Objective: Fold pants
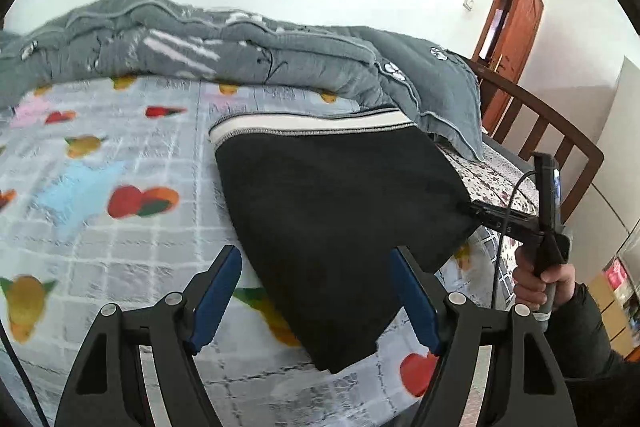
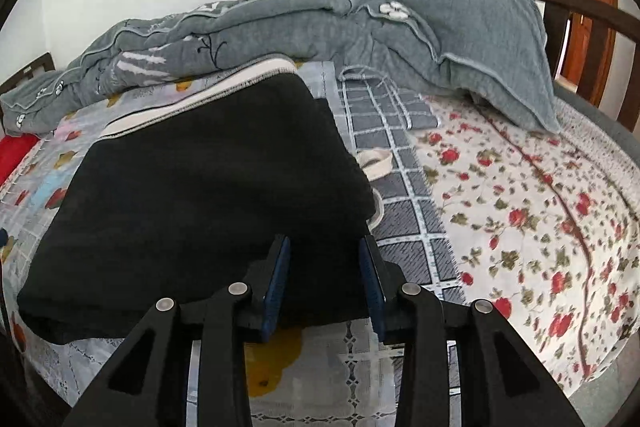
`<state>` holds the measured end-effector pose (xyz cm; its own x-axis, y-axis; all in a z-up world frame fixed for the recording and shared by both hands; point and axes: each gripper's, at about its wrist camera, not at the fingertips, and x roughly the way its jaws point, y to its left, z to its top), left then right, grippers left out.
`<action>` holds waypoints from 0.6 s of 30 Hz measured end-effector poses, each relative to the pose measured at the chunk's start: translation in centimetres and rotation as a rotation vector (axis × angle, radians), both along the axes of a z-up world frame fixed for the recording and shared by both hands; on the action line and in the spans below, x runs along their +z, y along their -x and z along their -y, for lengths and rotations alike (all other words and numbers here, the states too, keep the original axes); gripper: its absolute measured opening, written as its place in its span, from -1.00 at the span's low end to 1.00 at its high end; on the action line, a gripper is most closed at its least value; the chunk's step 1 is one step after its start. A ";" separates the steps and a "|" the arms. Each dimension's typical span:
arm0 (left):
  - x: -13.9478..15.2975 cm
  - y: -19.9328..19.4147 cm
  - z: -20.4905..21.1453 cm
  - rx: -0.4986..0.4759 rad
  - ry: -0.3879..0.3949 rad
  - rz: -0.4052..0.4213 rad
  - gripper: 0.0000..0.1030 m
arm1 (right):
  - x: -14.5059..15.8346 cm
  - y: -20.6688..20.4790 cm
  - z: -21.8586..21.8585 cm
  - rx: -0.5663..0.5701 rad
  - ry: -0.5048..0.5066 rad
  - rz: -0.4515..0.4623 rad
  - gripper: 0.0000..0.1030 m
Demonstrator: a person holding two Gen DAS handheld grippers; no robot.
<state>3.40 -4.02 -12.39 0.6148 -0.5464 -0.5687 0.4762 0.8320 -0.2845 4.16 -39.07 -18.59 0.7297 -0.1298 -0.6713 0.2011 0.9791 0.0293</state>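
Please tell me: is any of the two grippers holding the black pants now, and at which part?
Nothing is held. The left gripper stands open above the black pants. The right gripper is also open at the pants' near edge, its pads apart from the cloth.

Black pants, folded into flat rectangle w/ white striped waistband at far end, lying on bed.

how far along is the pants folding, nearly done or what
Nearly done, by the look of it. Done: the black pants lie on the bed sheet as a compact folded stack, white waistband at the far edge. In hand: nothing is gripped; the left gripper is open above the near edge, and the right gripper is apart at the side edge, pressing nothing. Left: perhaps a final smoothing.
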 end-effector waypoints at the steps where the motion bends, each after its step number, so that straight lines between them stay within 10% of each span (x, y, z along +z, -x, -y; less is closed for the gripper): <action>1: 0.2 -0.1 -0.2 0.011 -0.004 0.005 0.44 | -0.2 0.0 -0.2 -0.010 0.001 0.002 -0.29; 10: -5.9 -3.1 4.4 0.112 -0.233 -0.117 0.47 | 1.1 0.9 -1.4 -0.014 0.039 -0.019 -0.28; 18: -4.1 -6.1 1.3 0.162 -0.136 -0.160 0.42 | 3.8 -0.3 0.8 -0.046 -0.016 0.049 -0.01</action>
<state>9.52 -5.36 -16.53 0.5848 -0.3601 -0.7269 0.2915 0.9295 -0.2261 4.44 -39.86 -14.76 0.7554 -0.1534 -0.6371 0.2439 0.9682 0.0562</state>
